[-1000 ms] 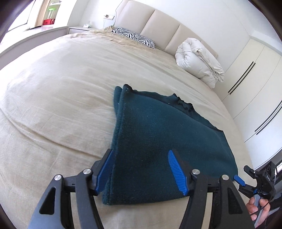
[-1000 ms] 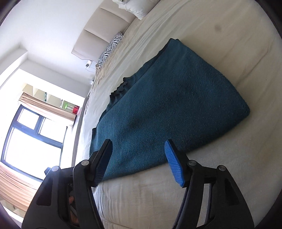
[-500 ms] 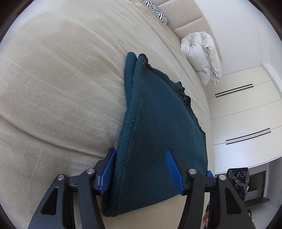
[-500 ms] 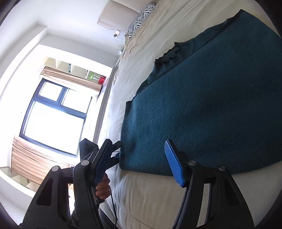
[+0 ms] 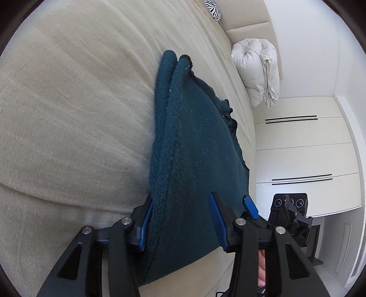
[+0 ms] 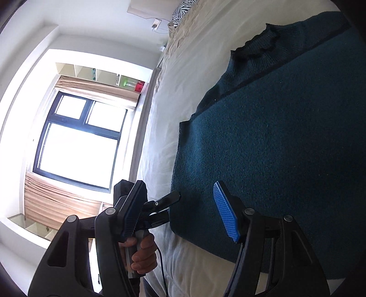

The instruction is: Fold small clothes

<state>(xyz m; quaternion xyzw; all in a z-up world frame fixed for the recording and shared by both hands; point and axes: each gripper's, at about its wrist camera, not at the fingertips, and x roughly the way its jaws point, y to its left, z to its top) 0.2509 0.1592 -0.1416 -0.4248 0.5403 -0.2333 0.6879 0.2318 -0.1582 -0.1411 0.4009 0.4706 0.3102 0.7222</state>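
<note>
1. Dark teal knit garment [image 5: 194, 173], already folded into a flat slab, lies on the beige bed cover [image 5: 68, 114] near the bed's near edge; collar end points toward the headboard.
2. Left gripper [image 5: 180, 219], since a second ago, has rolled onto its side and pushed in: wide-open jaws now straddle the garment's near corner, one pad under the thick edge, nothing clamped yet.
3. Right gripper [image 6: 180, 212] has likewise tilted and closed in on the opposite near corner; jaws spread wide, holding nothing.
4. Judgement: both corners are bracketed for a pinch; next fold appears imminent.
5. Beyond: rolled white duvet [image 5: 256, 68], zebra pillow [image 5: 212, 10], window [image 6: 77, 141].
</note>
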